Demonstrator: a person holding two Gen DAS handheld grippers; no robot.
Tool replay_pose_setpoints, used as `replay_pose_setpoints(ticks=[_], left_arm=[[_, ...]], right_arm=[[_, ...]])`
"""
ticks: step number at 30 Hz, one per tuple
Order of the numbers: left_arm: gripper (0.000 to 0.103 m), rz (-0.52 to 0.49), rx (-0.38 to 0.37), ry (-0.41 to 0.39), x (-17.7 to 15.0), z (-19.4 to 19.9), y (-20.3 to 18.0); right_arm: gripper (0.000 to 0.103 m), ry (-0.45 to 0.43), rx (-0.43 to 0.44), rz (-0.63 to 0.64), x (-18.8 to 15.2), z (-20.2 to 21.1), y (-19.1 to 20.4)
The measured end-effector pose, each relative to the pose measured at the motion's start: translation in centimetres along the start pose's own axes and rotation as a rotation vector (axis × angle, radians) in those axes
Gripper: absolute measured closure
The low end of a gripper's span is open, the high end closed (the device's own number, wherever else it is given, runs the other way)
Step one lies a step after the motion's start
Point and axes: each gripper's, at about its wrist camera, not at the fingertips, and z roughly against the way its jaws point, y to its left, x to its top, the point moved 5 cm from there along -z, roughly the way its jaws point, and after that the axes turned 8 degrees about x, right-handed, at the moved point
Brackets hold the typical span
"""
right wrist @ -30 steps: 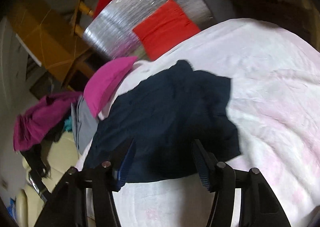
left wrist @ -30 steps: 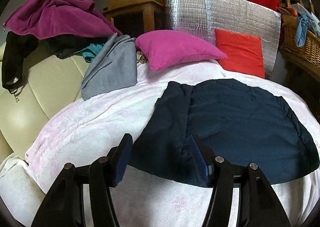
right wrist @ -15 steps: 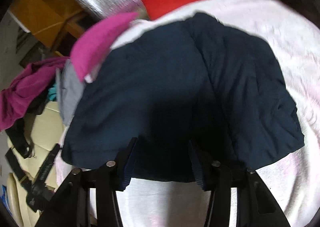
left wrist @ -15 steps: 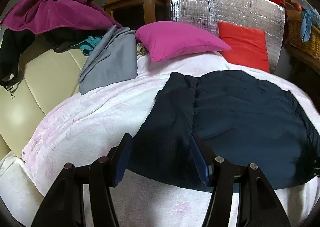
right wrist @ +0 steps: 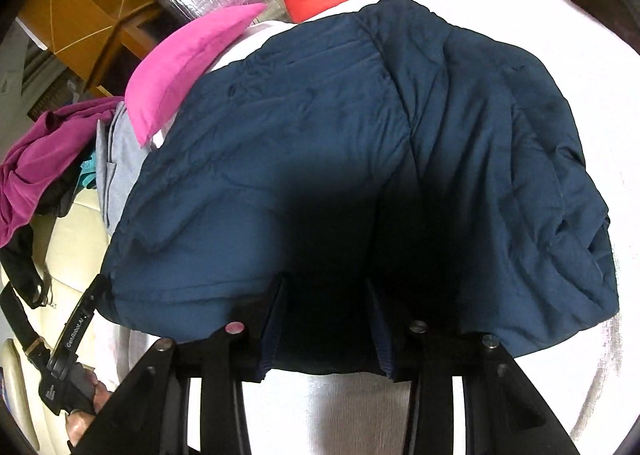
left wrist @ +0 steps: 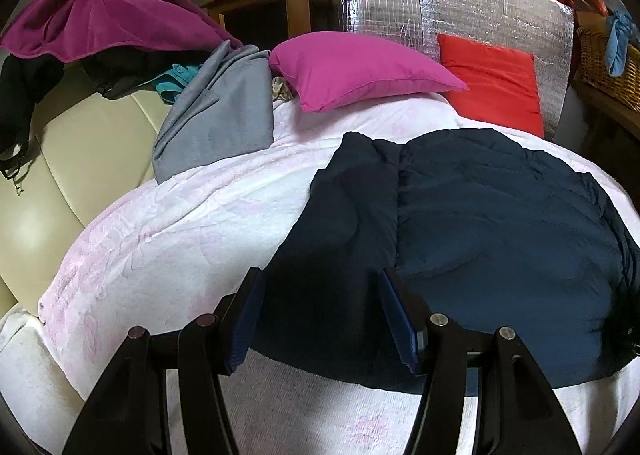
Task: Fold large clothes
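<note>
The dark navy quilted padded jacket [right wrist: 360, 159] lies flat on the pale pink bed blanket [left wrist: 168, 239], its near hem directly ahead of both grippers. The right gripper [right wrist: 326, 319], jaws apart and just been closing, straddles that hem. The left gripper [left wrist: 320, 315], jaws apart, straddles the hem's left corner.

Behind you a magenta pillow [left wrist: 360, 71] lies on the pale pink blanket [left wrist: 180, 231], a red cushion [left wrist: 494, 89] leaning just beside it against a silver foil panel [left wrist: 440, 11]. Off to the left — a grey garment [left wrist: 220, 115] droops over the cream sofa [left wrist: 80, 159], purple fleece [left wrist: 100, 19] heaped above. Wicker basket [left wrist: 604, 67] far right.
</note>
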Motion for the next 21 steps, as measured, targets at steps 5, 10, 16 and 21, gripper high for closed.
replay_pose_setpoints(ticks=[5, 10, 16, 21], left_arm=[[0.043, -0.007, -0.007, -0.006, 0.2, -0.4, -0.4], [0.043, 0.004, -0.015, -0.001, 0.5, -0.8, -0.4], [0.043, 0.013, -0.017, 0.004, 0.8, -1.3, -0.5], [0.043, 0.019, -0.010, 0.028, 1.2, -2.4, -0.9]], right_arm=[[0.060, 0.002, -0.008, 0.008, 0.2, -0.2, 0.1], [0.060, 0.008, -0.014, 0.009, 0.3, -0.4, 0.2], [0.060, 0.048, -0.026, 0.013, 0.7, -0.6, 0.4], [0.060, 0.079, -0.025, 0.009, 1.1, -0.9, 0.5]])
